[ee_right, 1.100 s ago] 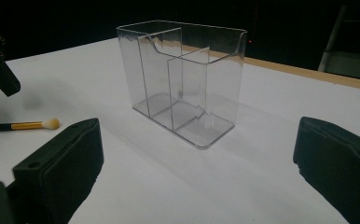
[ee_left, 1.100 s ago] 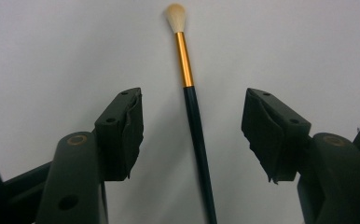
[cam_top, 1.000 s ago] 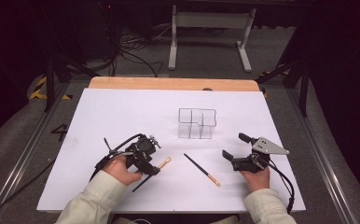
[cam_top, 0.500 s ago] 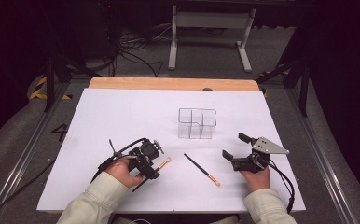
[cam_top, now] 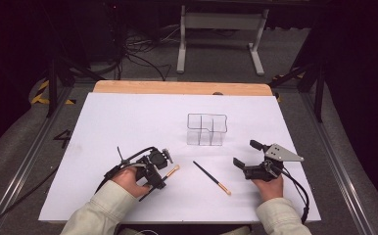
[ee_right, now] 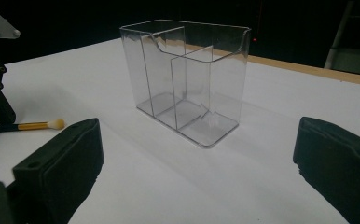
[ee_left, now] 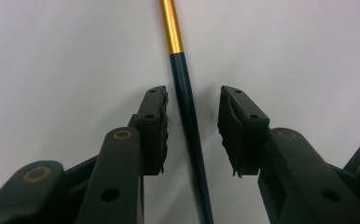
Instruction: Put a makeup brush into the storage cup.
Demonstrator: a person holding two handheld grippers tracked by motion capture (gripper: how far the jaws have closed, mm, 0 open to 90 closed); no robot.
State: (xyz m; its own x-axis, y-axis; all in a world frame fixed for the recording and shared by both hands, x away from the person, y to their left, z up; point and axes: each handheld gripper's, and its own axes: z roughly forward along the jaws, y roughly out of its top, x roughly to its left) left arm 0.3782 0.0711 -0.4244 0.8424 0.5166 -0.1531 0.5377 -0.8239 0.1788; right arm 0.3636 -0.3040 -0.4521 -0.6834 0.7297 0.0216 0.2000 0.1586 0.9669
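A makeup brush point(cam_top: 171, 171) with a dark handle, gold ferrule and pale tip lies on the white table point(cam_top: 128, 122) at the front left. My left gripper point(cam_top: 158, 180) straddles its handle point(ee_left: 187, 107). The jaws have just been closing, and a gap still shows on each side of the handle, so they stand open. A second brush point(cam_top: 211, 177) lies at an angle in the middle front. My right gripper point(cam_top: 246, 153) rests open at the front right with nothing between its jaws, facing a clear divided organizer point(ee_right: 187, 79).
The clear organizer point(cam_top: 205, 129) stands mid-table, beyond both brushes. A wooden strip point(cam_top: 182, 88) runs along the table's far edge. Cables and a metal stand sit on the dark floor behind. In the right gripper view, the first brush's tip point(ee_right: 52, 124) lies at the left.
The left gripper has sunk slightly over the brush handle and its jaws have narrowed around it. The right gripper and both brushes have stayed in place.
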